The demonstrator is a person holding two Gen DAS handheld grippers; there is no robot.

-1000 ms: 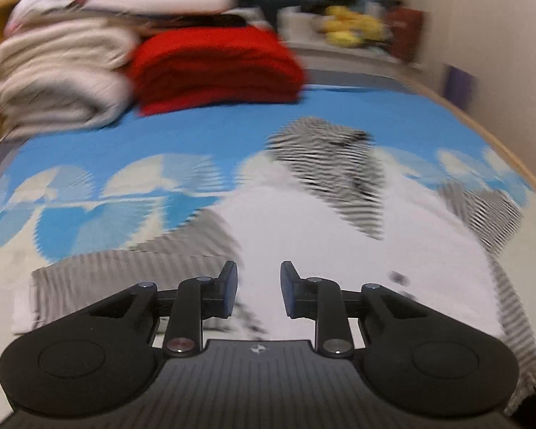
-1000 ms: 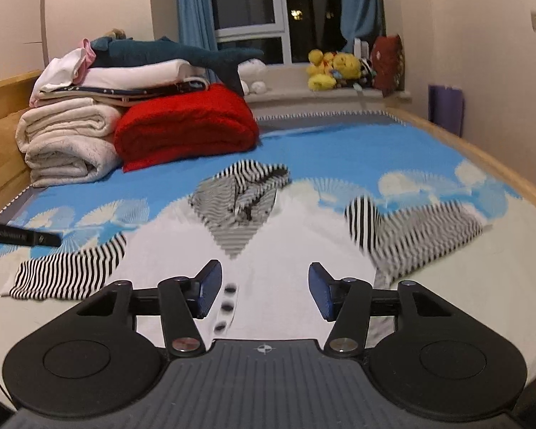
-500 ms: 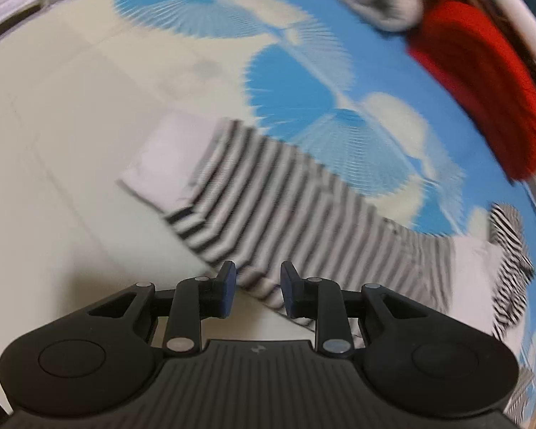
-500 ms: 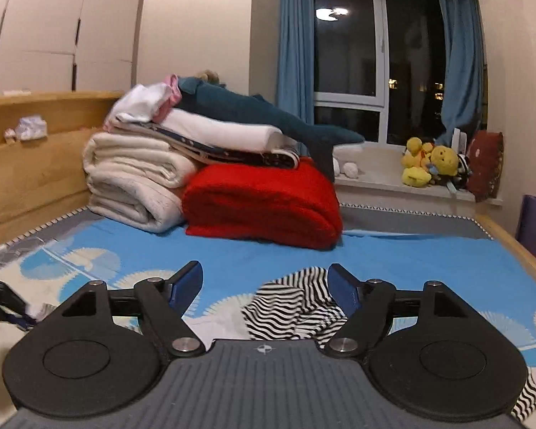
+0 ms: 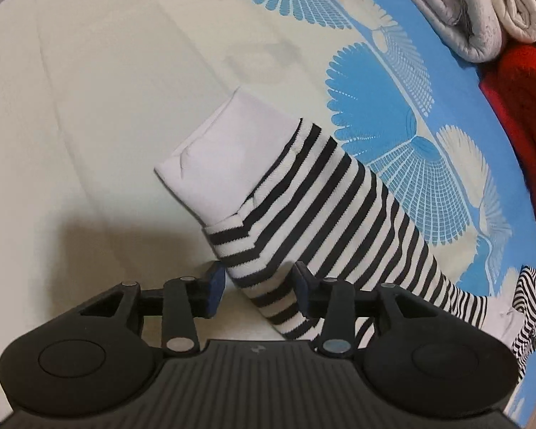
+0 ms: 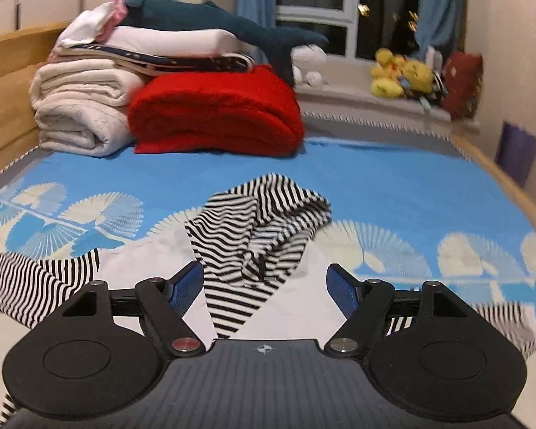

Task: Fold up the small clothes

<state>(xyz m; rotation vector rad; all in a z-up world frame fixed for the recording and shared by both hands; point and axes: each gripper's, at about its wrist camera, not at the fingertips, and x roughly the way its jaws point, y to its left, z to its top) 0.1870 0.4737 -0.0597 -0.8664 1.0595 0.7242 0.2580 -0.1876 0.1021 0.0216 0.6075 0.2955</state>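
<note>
1. The left gripper point(image 5: 257, 284) hangs over the striped sleeve point(image 5: 325, 211), its jaws spread, one to each side of the sleeve's lower edge; no clamp on the cloth shows.
2. The sleeve runs from the white cuff point(image 5: 225, 155) at 10 o'clock of the jaws down toward 4 o'clock, where it joins the garment's body at the frame edge.
3. The cuff lies flat on the cream part of the sheet point(image 5: 89, 107); the blue fan print sits at 1 o'clock of it.
4. At 1 o'clock in the left view lie folded white quilts point(image 5: 482, 10), with a red blanket point(image 5: 518, 107) just beside them at 2 o'clock.
5. The right gripper point(image 6: 264, 286) is wide open and holds nothing.
6. Between and beyond its jaws, at 12 o'clock, lies the garment's crumpled striped hood point(image 6: 257, 228) on the white body.
7. One striped sleeve shows at 9 o'clock in the right view, the other sleeve point(image 6: 496, 321) at 3 o'clock, partly behind the gripper.
8. Far off at 11 o'clock stands the pile of bedding, a plush shark point(image 6: 211, 21) on top.
9. Yellow toys point(image 6: 400, 75) sit on the windowsill at 1 o'clock.
</note>
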